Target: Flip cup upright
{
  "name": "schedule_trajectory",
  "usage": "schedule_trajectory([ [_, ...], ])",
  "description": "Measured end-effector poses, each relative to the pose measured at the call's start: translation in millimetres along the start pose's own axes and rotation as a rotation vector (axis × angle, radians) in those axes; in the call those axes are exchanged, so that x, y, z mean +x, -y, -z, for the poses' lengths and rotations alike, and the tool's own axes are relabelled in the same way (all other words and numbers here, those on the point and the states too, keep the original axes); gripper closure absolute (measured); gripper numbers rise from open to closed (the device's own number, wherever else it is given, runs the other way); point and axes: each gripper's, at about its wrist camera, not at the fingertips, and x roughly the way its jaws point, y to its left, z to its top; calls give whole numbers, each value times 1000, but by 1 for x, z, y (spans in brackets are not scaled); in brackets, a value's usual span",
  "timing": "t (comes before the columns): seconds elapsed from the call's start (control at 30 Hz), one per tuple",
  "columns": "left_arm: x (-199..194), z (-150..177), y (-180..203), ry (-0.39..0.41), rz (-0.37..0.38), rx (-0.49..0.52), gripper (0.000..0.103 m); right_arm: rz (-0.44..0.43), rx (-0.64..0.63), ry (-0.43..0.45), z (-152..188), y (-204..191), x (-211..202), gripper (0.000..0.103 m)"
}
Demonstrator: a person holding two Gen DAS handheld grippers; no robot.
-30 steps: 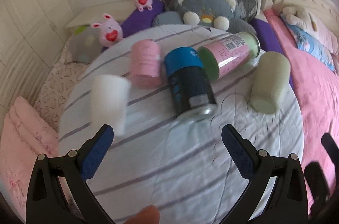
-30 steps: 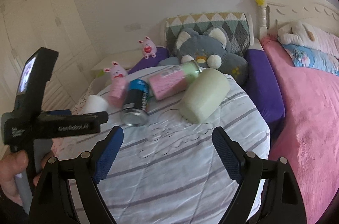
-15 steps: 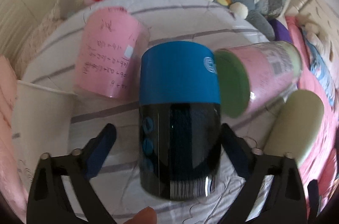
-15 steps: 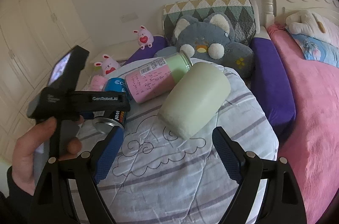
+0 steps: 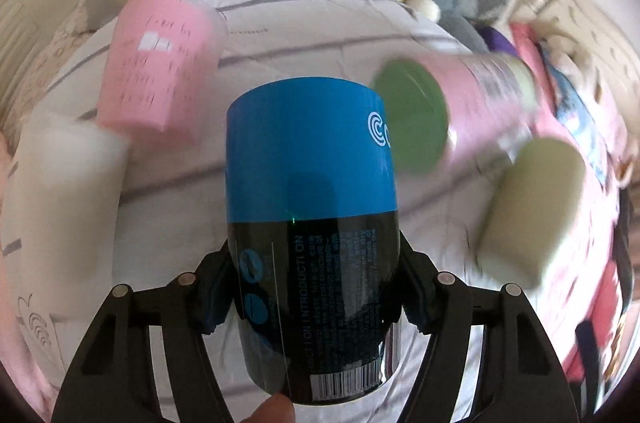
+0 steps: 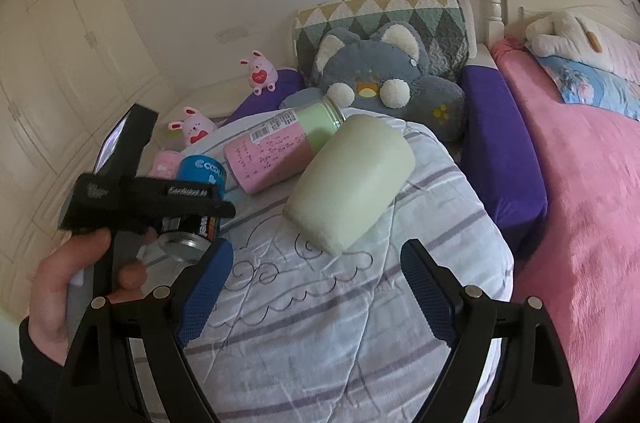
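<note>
Striped bedding [image 6: 320,323] lies under both my grippers. Nearest, my left gripper [image 5: 314,299] is clamped on the blue-and-black cup [image 5: 312,223] — it lies on its side, open rim towards me. My right gripper [image 6: 316,283] hangs spread wide and holding nothing — beyond it lie the pale green cup [image 6: 352,179] and pink bottle [image 6: 276,151].

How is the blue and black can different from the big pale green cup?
The blue and black can is clamped in the left gripper; the pale green cup lies free, with the open right gripper short of it. The can is glossy with printed text and a metal end; the cup is plain and matte. The can looks slimmer than the cup. Both lie on their sides on the striped quilt.
</note>
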Motion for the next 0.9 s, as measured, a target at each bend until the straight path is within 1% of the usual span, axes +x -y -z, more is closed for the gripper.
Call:
schedule_trajectory([
  [0.1,-16,26,2,36,17,85,34,9,11,8,10,-5,-13,16],
  [0.17,-30,48,4,59,55,163,34,14,23,8,18,-8,-24,16],
  [0.2,-35,55,3,69,71,184,34,14,28,10,22,-10,-30,16],
  [0.27,-50,74,-4,119,106,230,34,21,35,16,29,-15,-44,16],
  [0.33,-71,96,-13,229,132,289,34,38,24,29,33,-23,-59,16],
  [0.4,-90,120,-22,363,144,365,34,53,18,47,39,-30,-72,16],
  [0.43,-96,131,-26,428,135,398,34,59,16,56,42,-35,-79,16],
  [0.5,-99,148,-32,534,74,451,34,69,13,65,48,-45,-89,16],
  [0.53,-96,153,-37,546,64,464,34,72,12,69,52,-48,-94,16],
  [0.6,-85,160,-51,535,82,468,34,84,9,72,60,-59,-102,16],
  [0.67,-80,169,-62,529,79,472,34,95,2,76,66,-70,-109,16],
  [0.83,-86,200,-86,534,103,465,33,114,-31,77,82,-104,-120,16],
  [0.9,-87,206,-93,541,105,465,33,116,-46,72,87,-114,-121,16],
])
